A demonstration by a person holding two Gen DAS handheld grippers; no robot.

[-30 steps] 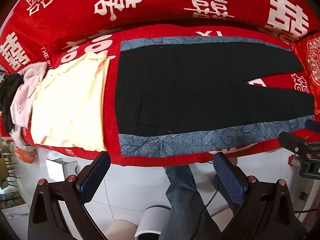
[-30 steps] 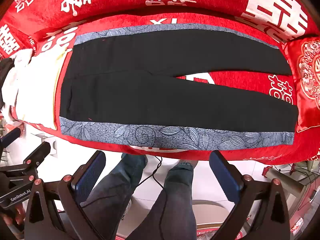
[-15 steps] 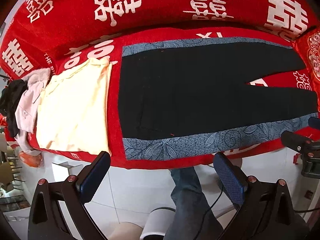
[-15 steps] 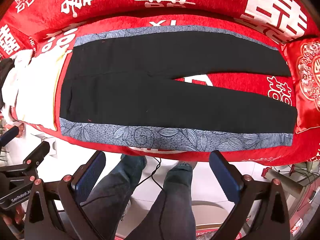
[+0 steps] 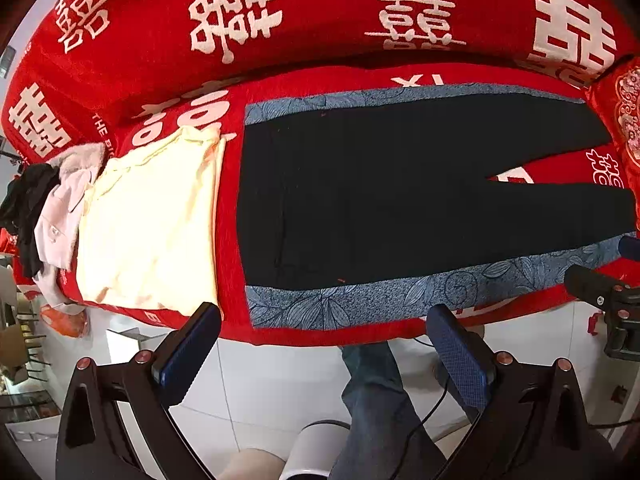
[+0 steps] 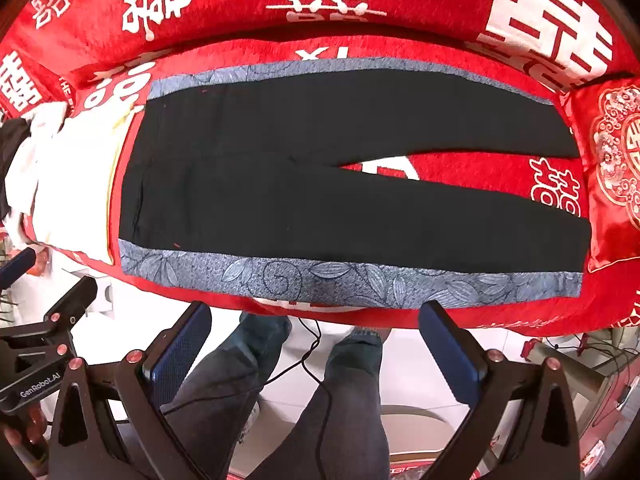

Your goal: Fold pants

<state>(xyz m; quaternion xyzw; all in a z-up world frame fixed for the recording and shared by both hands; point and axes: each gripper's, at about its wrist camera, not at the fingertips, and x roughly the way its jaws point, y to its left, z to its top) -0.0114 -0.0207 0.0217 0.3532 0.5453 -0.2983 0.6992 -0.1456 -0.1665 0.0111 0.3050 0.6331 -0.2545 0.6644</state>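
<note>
On the red sofa, black pants lie flat, unfolded.
Long axis runs left-right, waistband nearer the left gripper, cuffs nearer the right gripper; both spread wide, holding nothing, short of the near edge.

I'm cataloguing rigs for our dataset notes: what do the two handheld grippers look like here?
Both the left gripper and the right gripper have black angular frames with copper-coloured screws and textured dark blue finger pads. "GenRobot.AI" is printed in white on the left one, seen from the right wrist.
</note>
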